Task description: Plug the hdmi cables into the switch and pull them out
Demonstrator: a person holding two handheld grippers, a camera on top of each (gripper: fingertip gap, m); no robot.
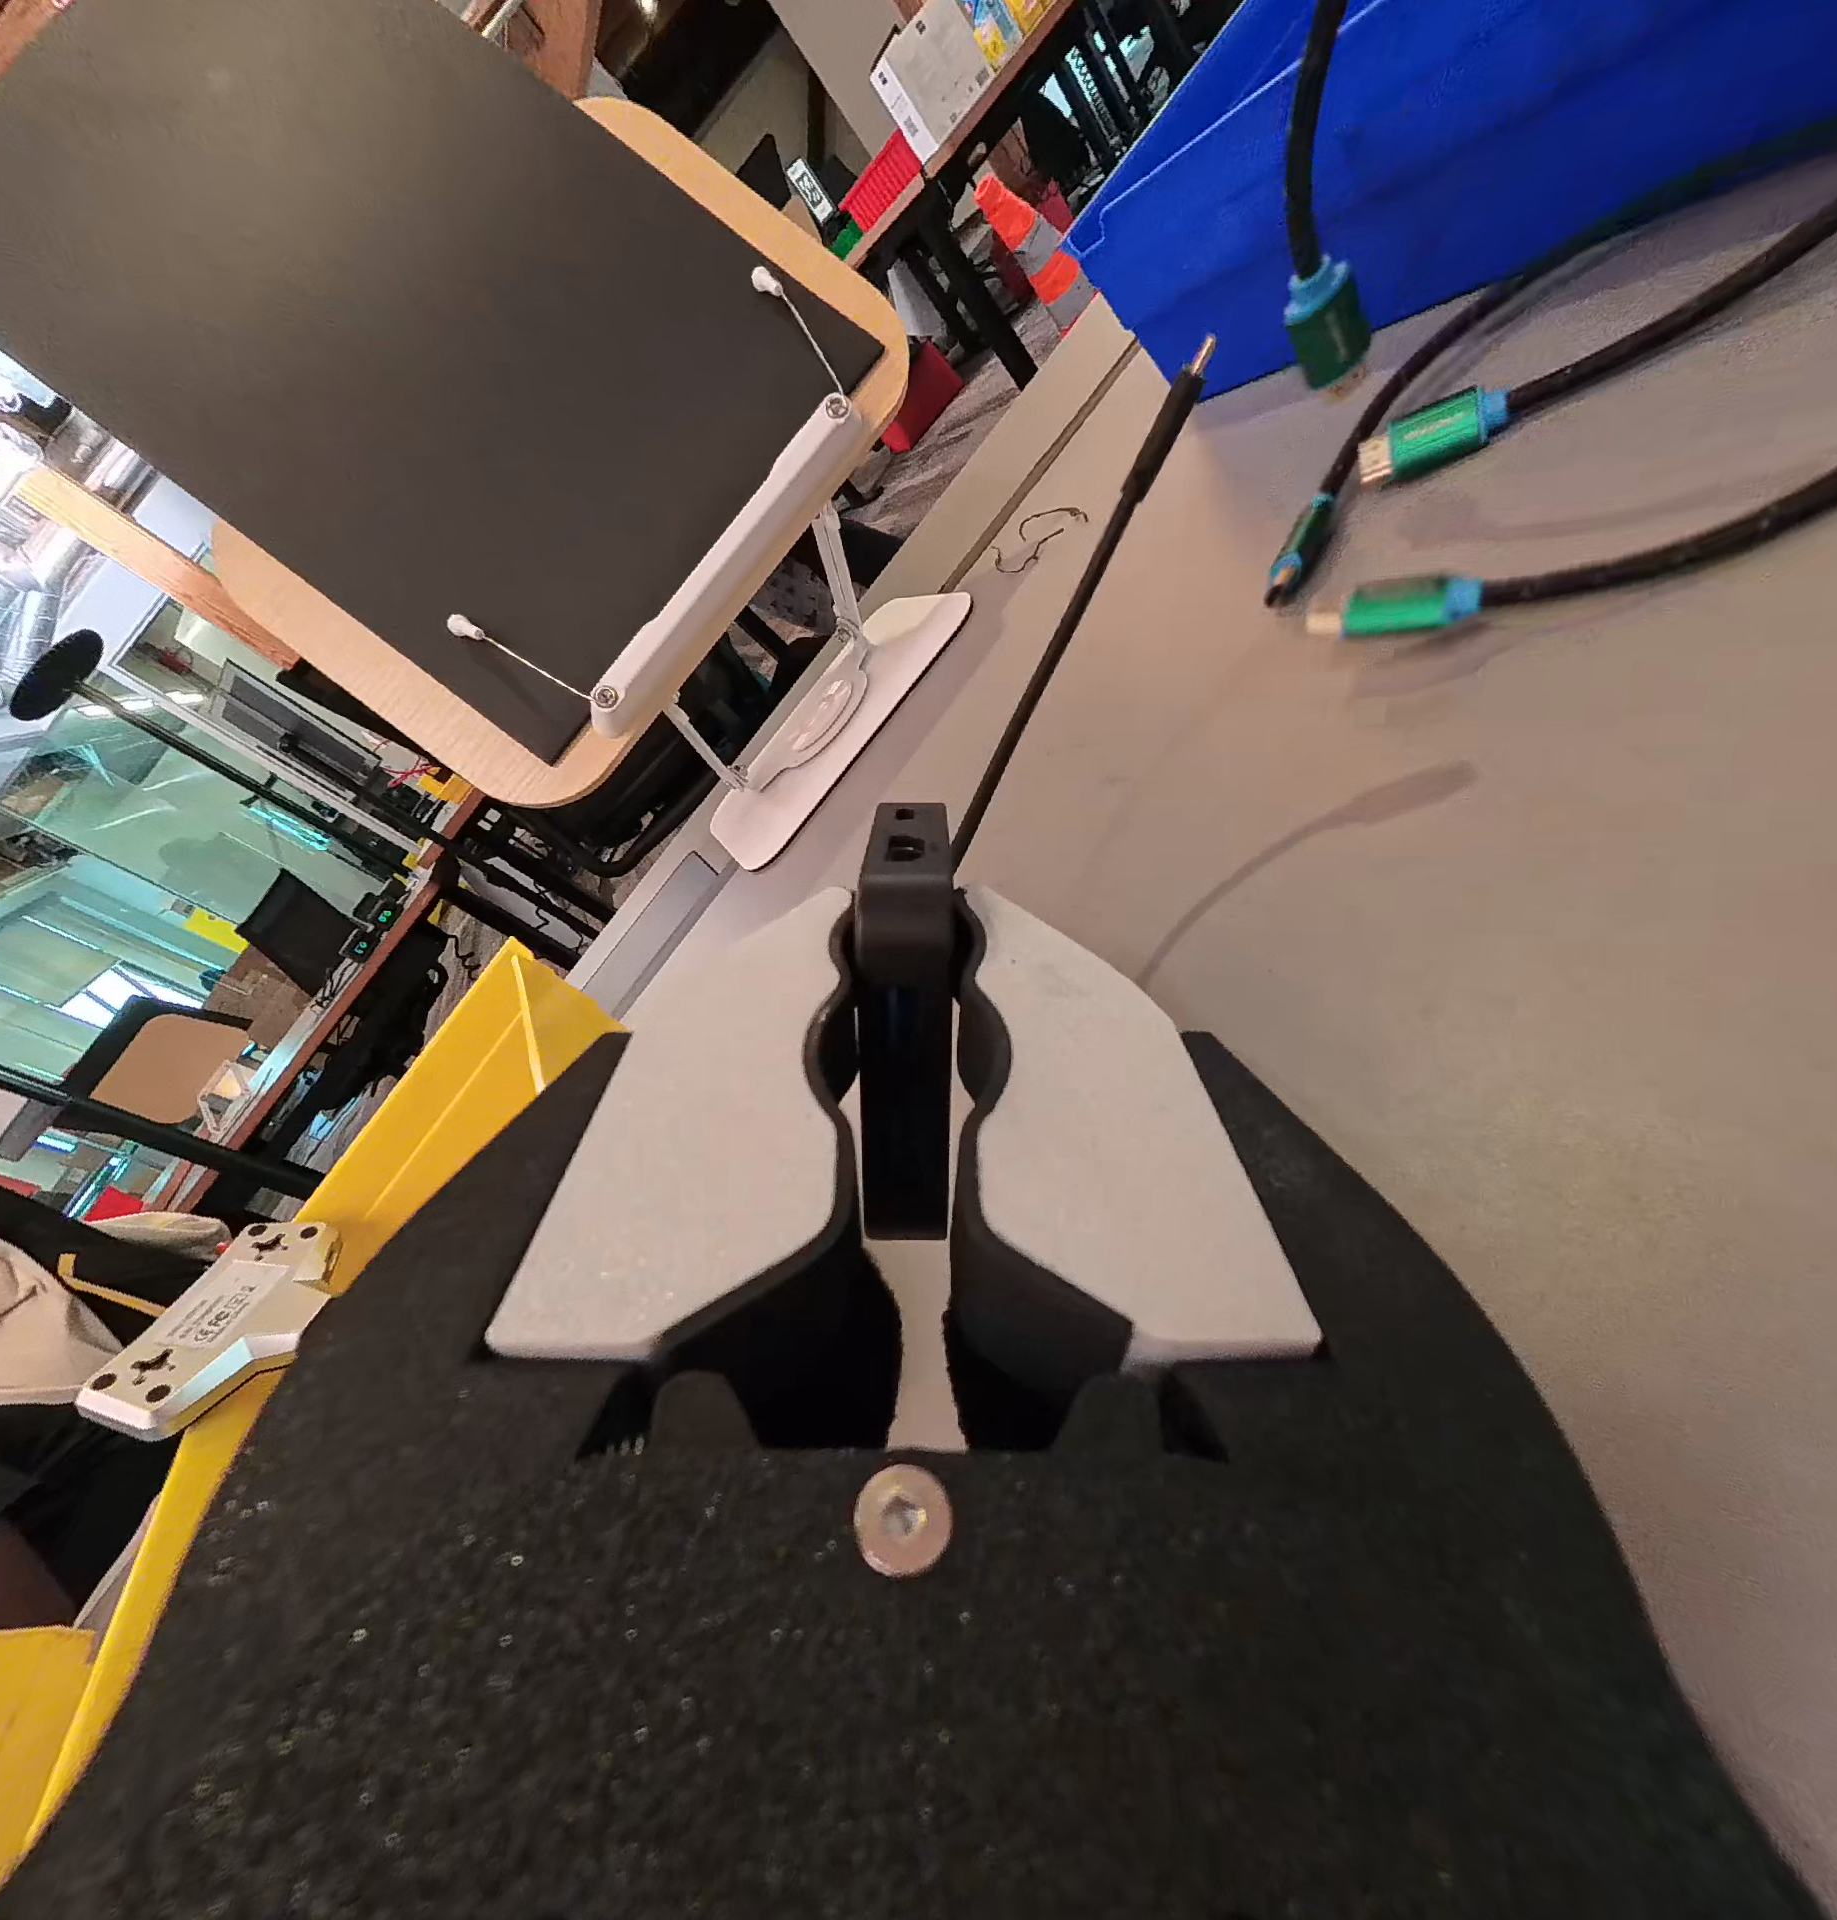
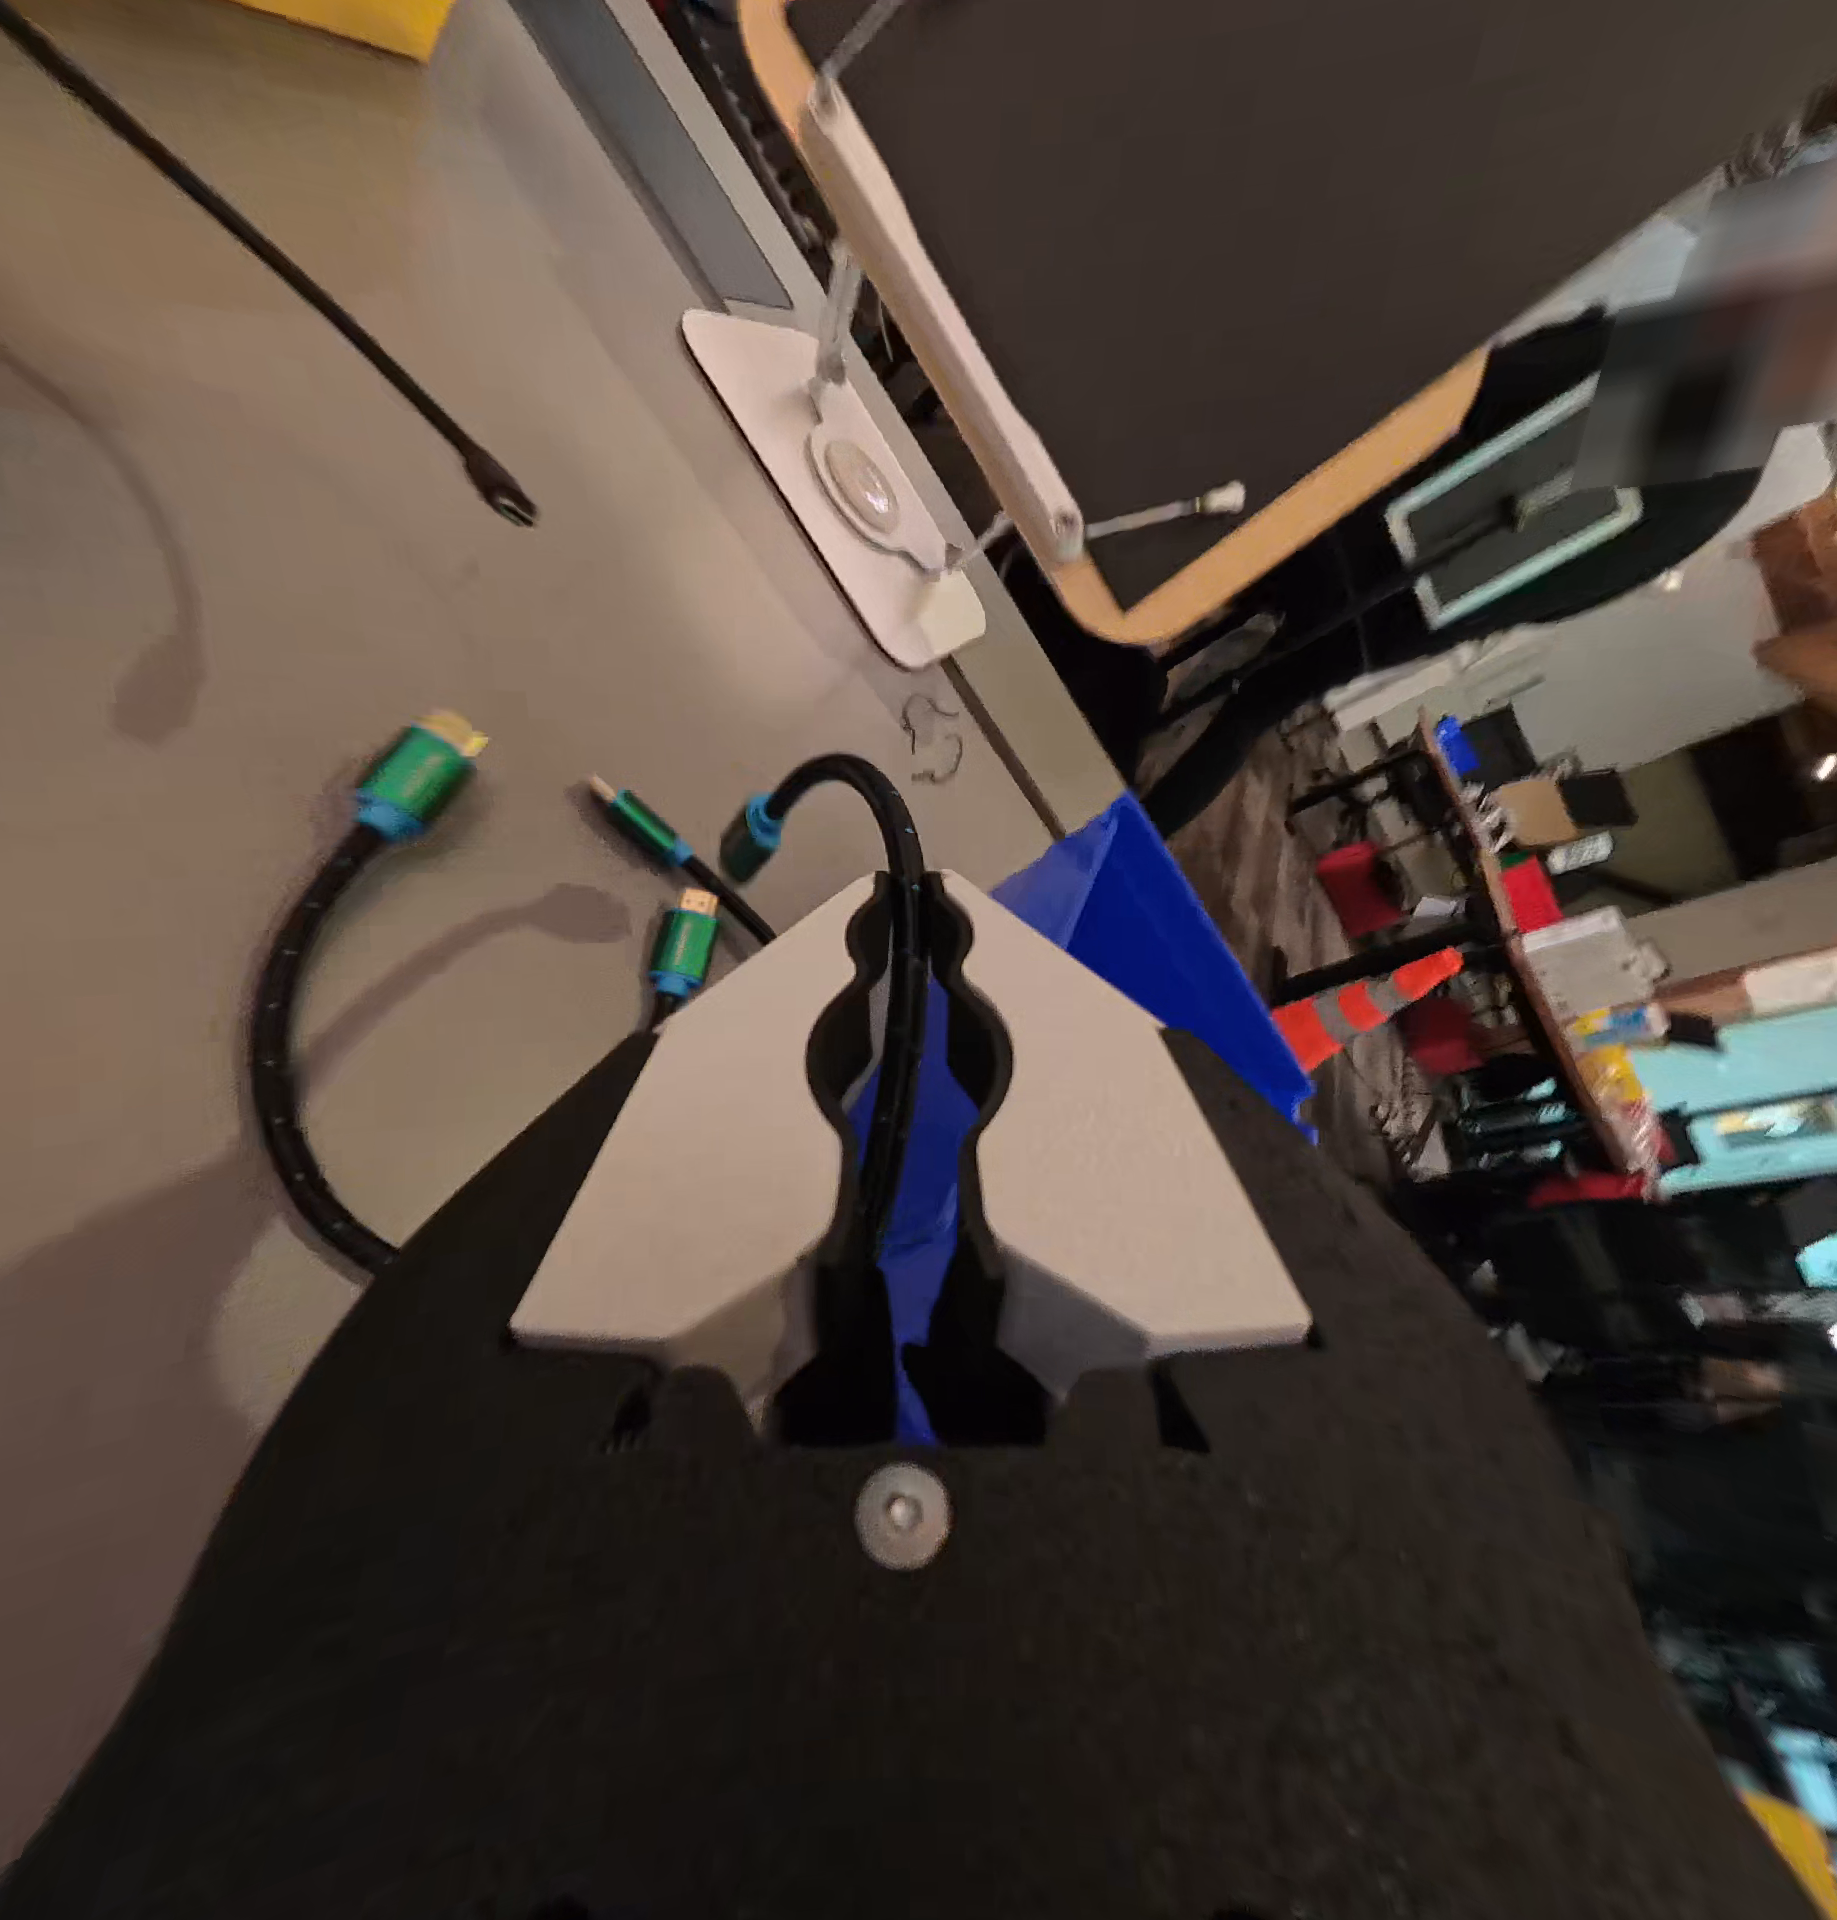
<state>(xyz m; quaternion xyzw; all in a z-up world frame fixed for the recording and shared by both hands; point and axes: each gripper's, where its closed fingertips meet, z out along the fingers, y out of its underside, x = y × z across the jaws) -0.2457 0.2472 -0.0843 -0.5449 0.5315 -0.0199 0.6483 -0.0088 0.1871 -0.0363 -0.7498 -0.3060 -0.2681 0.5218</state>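
So the left gripper (image 1: pixel 901 914) is clamped on the switch (image 1: pixel 901 997), a slim black box held edge-on, lifted off the grey surface (image 1: pixel 1516 1039) with its port end sticking out past the fingertips. My guess is it's held that way so the sockets face out into open air where a plug can reach them. A thin black lead (image 1: pixel 1080 613) runs from beside the switch out across the surface, its small plug end free.

The right gripper (image 2: pixel 906 904) is pinched on a braided black hdmi cable (image 2: pixel 898 1039), gripping the cord itself. The cord loops up out of the fingertips and curls over, so its green plug (image 2: pixel 753 836) hangs just past the tips, pointing back down. That grip looks awkward for plugging, I'd say; the connector can flop, so it probably needs regripping nearer the plug.

Taking the switch as the landmark: three more green-and-blue plugs (image 1: pixel 1433 436) lie on the surface well beyond it, off to its right, and the held one dangles in front of the blue bin (image 1: pixel 1516 187) farther back. Nothing is plugged into the switch yet as far as I can see. A stand with a dark board (image 1: pixel 394 343) sits beyond it to the left, and a yellow bin (image 1: pixel 457 1091) sits close on its left.
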